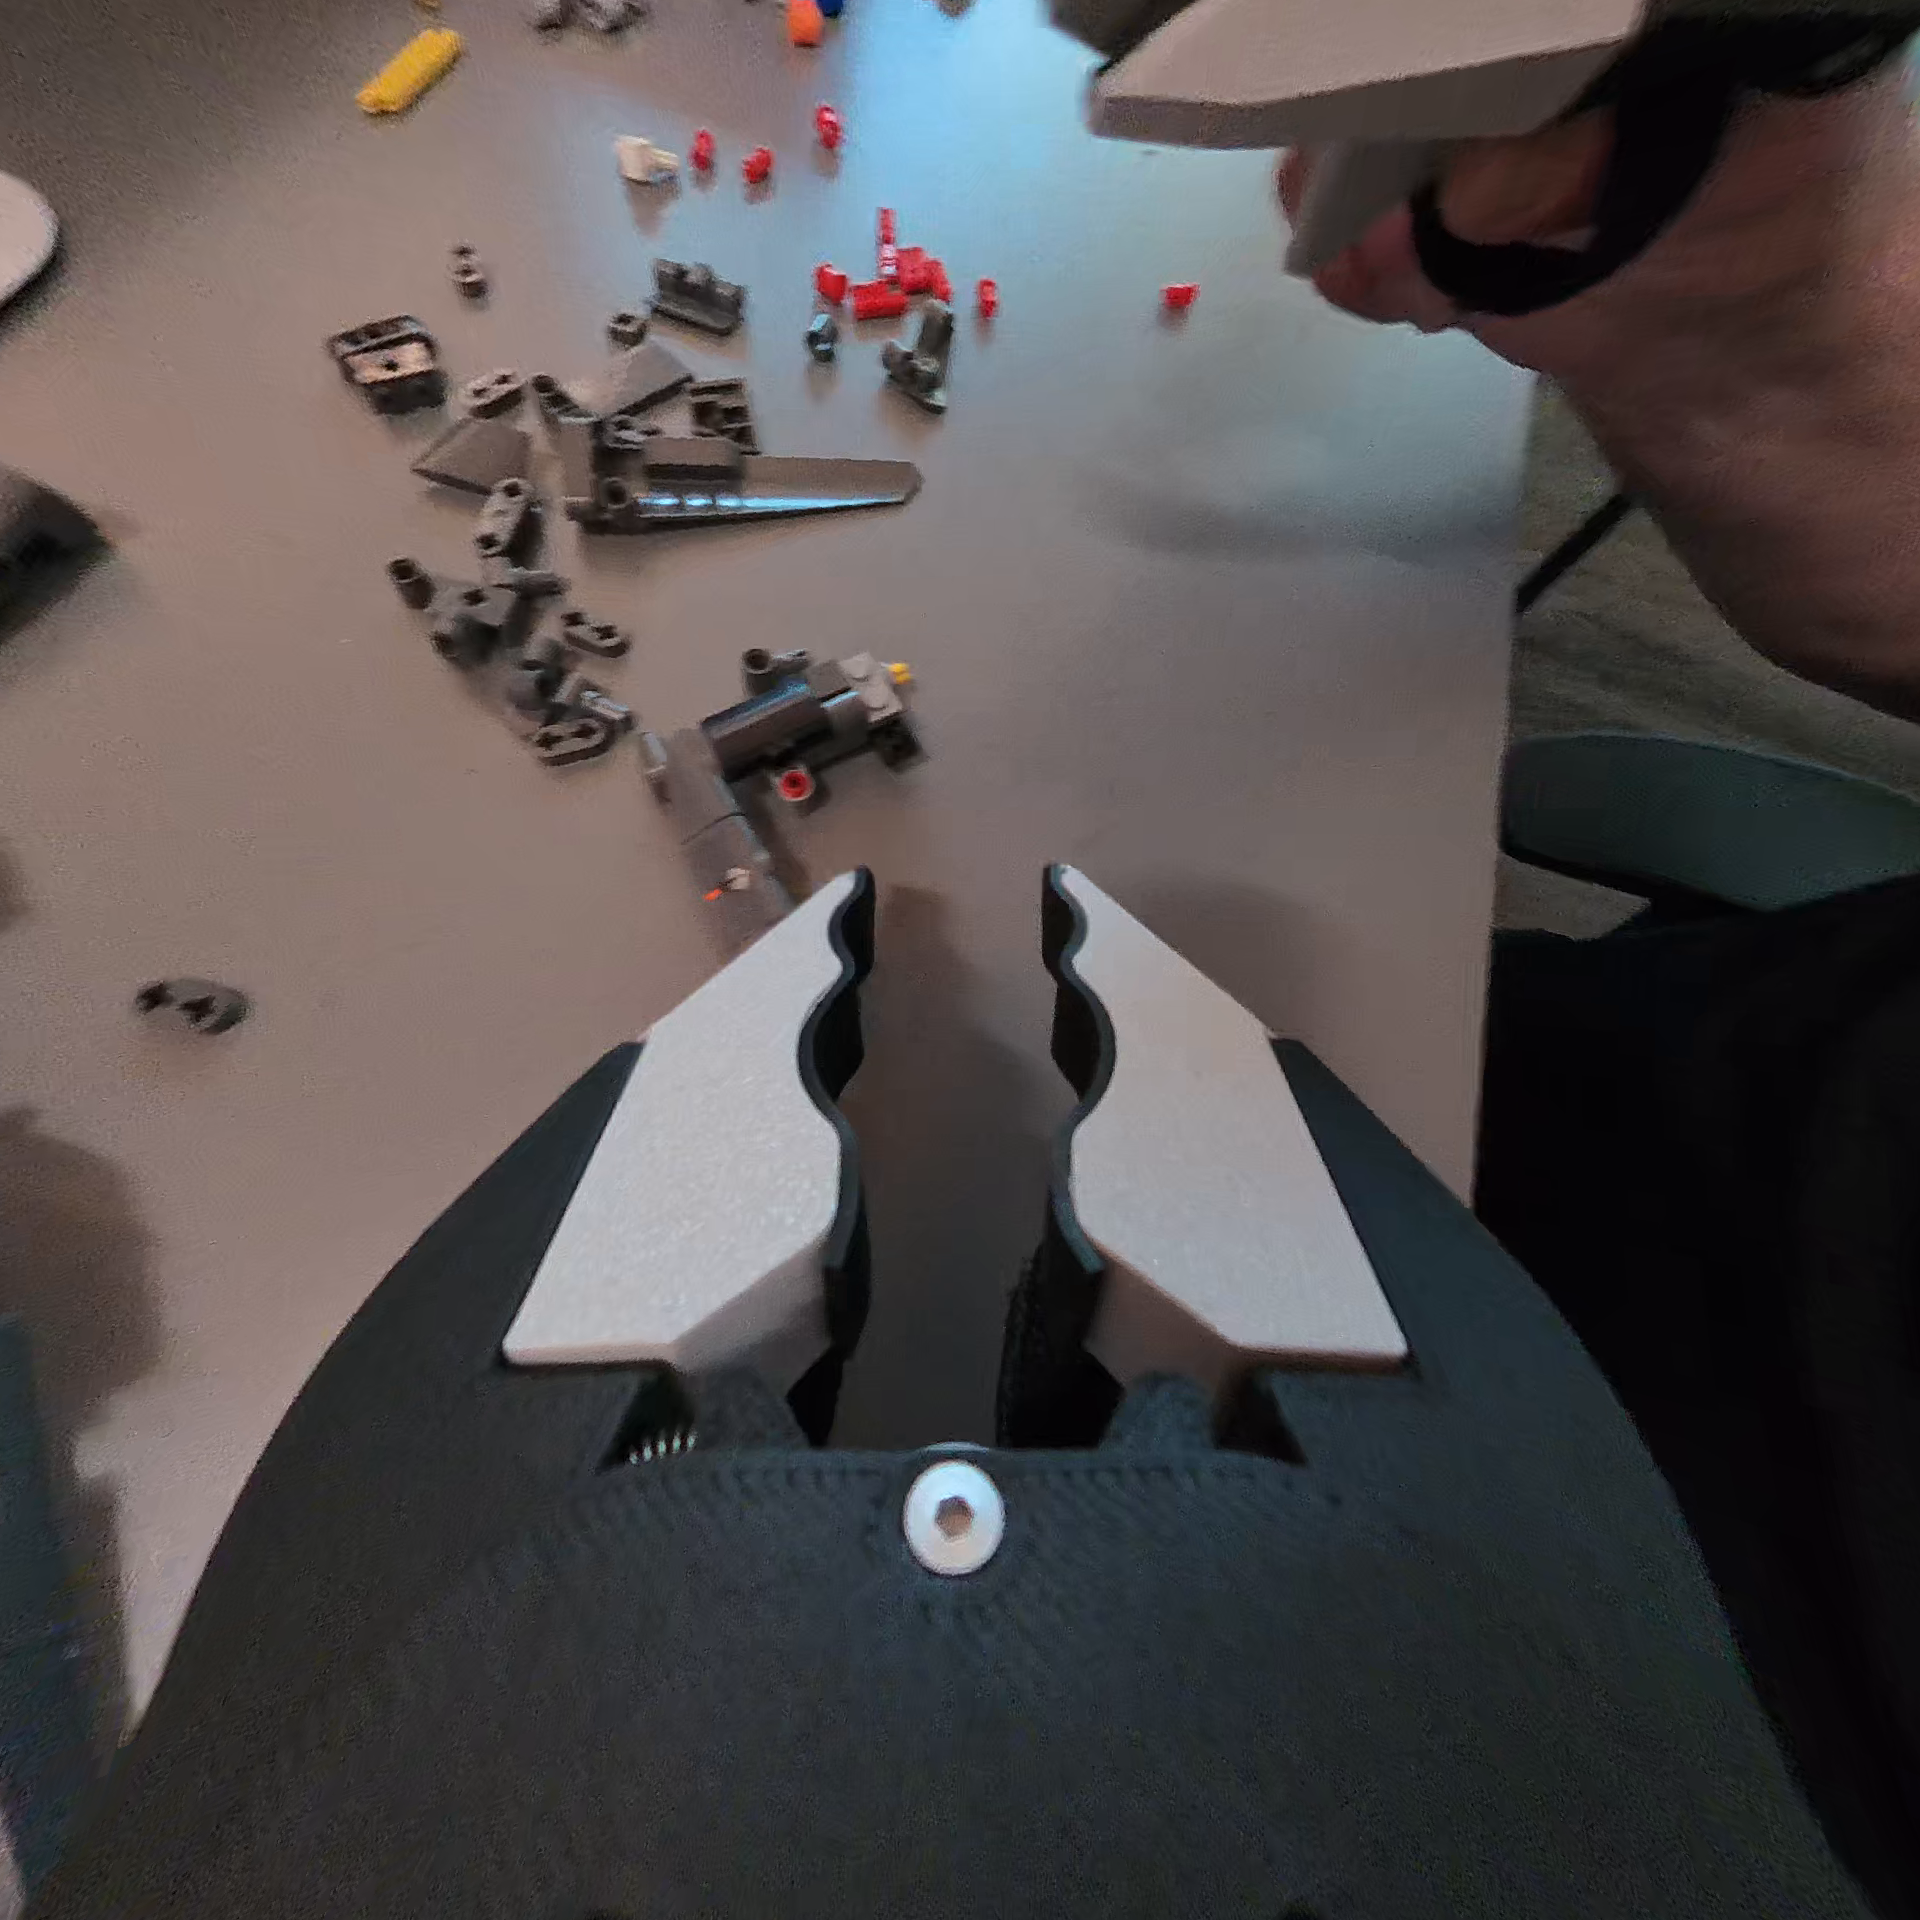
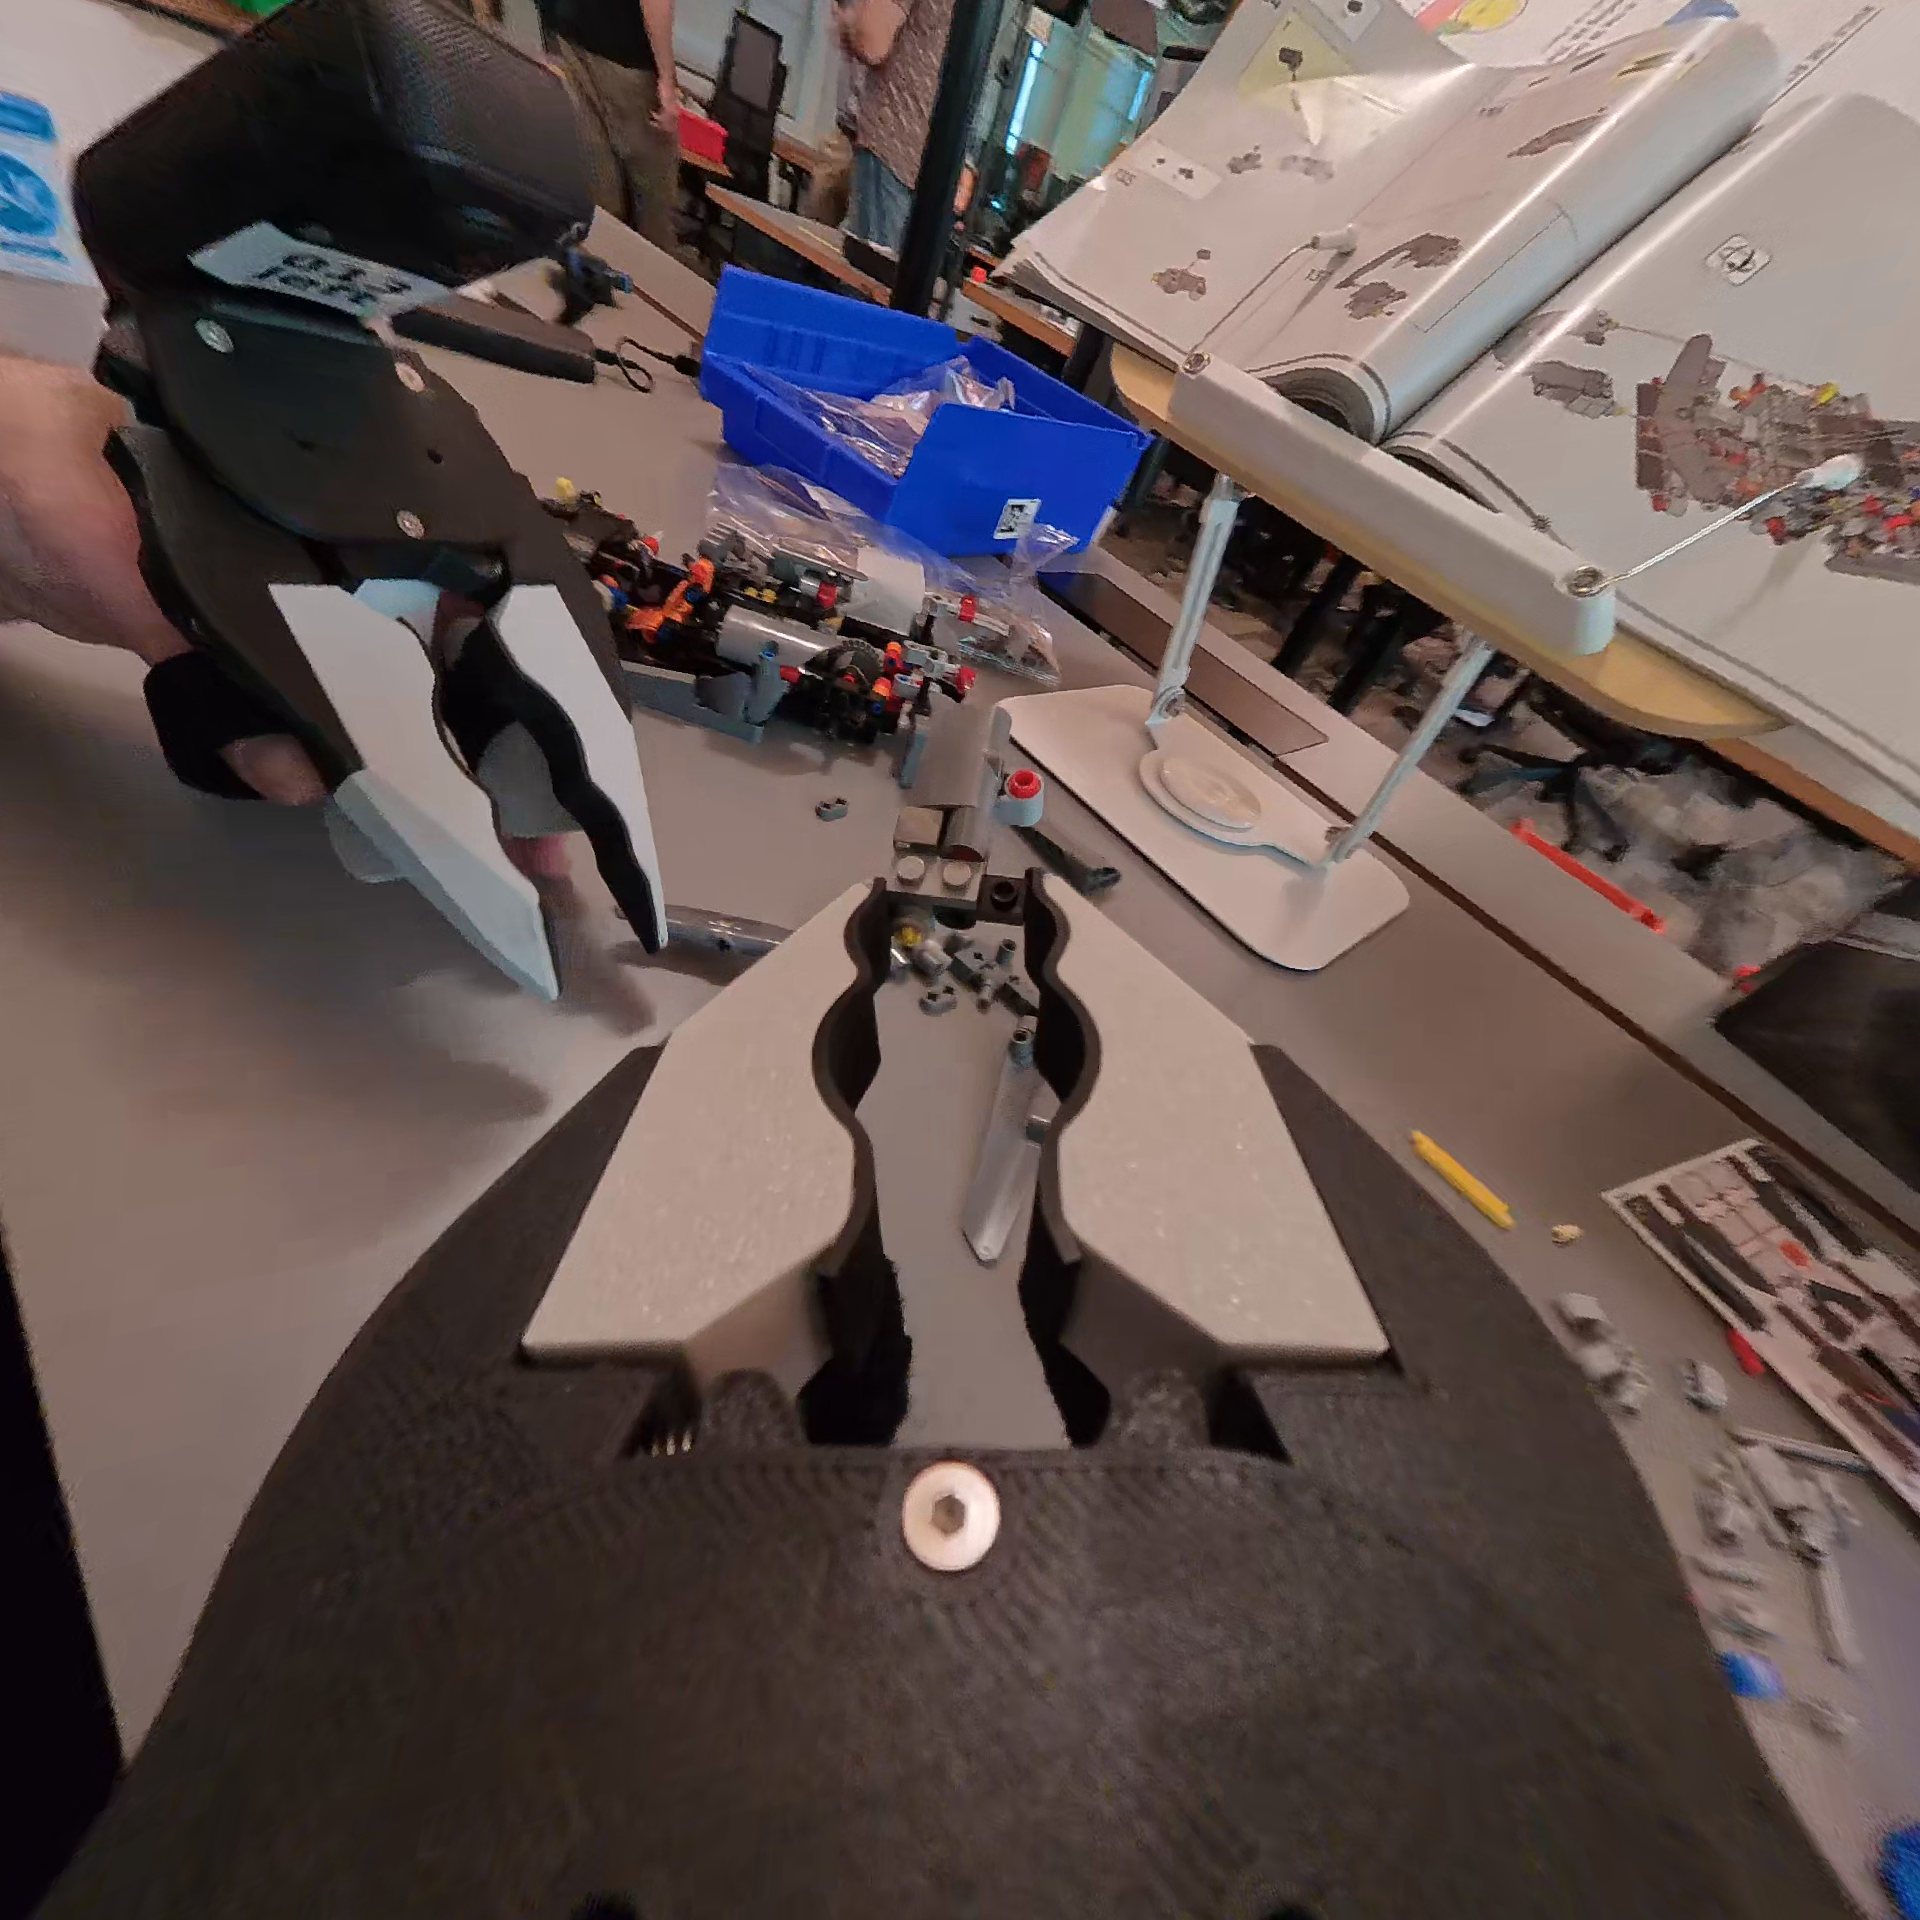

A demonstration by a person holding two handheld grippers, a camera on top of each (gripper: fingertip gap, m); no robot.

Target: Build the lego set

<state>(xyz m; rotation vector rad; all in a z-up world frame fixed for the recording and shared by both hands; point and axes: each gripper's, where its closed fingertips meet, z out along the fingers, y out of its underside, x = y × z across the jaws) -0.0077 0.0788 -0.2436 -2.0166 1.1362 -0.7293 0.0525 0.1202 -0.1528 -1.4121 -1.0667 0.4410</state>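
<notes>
Left wrist view: left gripper [image 1: 958,883] at lower centre, jaws apart, only bare grey table [image 1: 1195,644] between them. Just above and left of the tips, a small grey brick assembly [image 1: 800,717] with a red stud. Farther up, a scatter of dark grey bricks [image 1: 582,468], then red bricks [image 1: 894,275] and a yellow piece [image 1: 407,71] at the top.

Right wrist view: right gripper [image 2: 956,894] at centre, its tips clamped on a grey studded brick model [image 2: 951,847] that extends away from them. Loose small pieces [image 2: 966,971] lie on the table beneath. Upper left, the left gripper hangs open over the table. Blue bins [image 2: 914,416] upper centre; open instruction book [image 2: 1558,312] on a stand, upper right.
</notes>
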